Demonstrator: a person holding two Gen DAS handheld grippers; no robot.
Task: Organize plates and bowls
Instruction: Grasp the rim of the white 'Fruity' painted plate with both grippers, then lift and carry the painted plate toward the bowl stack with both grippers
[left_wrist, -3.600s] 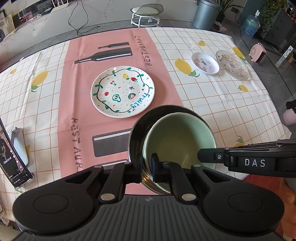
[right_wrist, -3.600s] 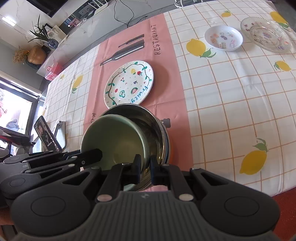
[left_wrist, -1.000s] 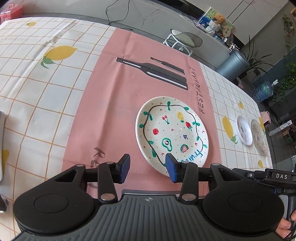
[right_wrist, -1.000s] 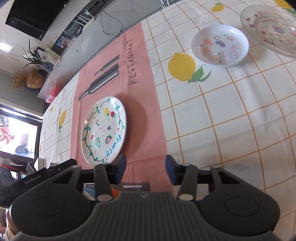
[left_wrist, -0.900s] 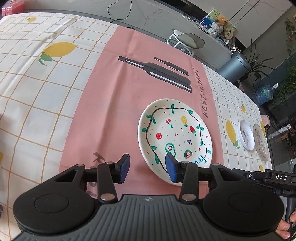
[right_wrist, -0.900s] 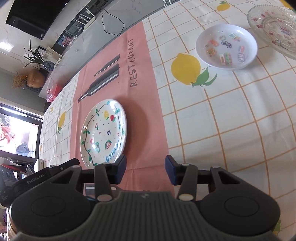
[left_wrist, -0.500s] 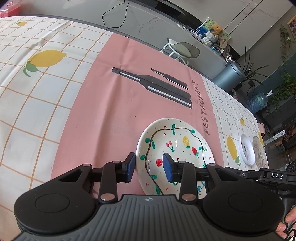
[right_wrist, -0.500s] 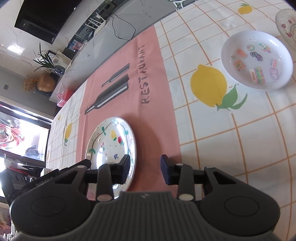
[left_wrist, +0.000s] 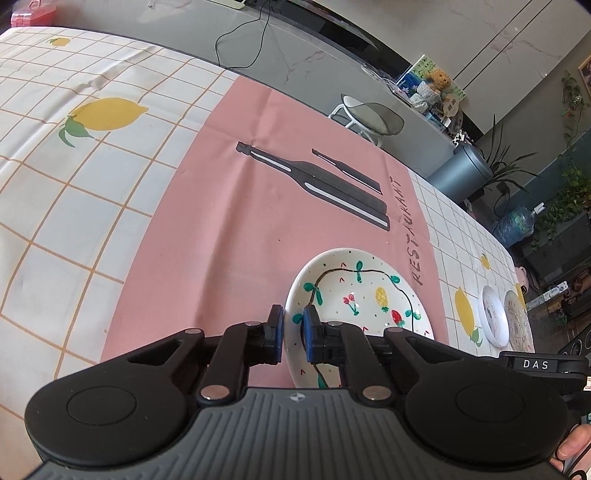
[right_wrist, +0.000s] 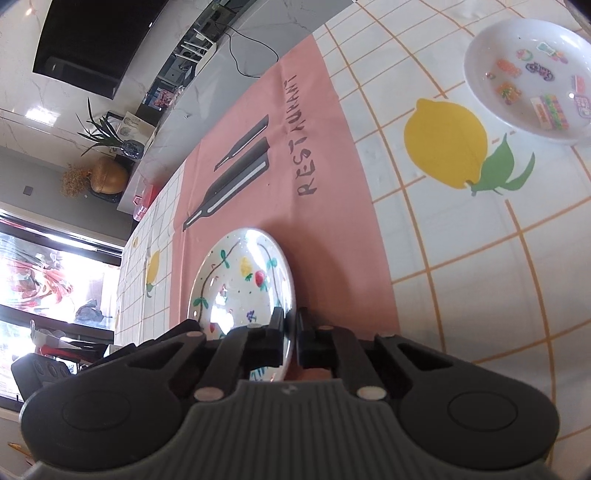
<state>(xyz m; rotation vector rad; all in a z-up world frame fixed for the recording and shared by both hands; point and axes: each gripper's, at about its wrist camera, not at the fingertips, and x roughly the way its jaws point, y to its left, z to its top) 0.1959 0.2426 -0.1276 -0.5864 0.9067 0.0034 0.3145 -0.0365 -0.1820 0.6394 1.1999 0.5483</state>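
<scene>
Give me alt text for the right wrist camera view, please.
The right tongs are closed on the near rim of a white fruit-painted plate on a pink table runner. Farther right, a small white bowl sits on the lemon-print tablecloth.

The word "RESTAURANT" is printed in dark capitals along the edge of the pink panel of the tablecloth covering the bench, beside the printed bottle silhouettes; it also reads in the right wrist view. A white "DAS" label sits on the other hand-held gripper at the lower right edge.
</scene>
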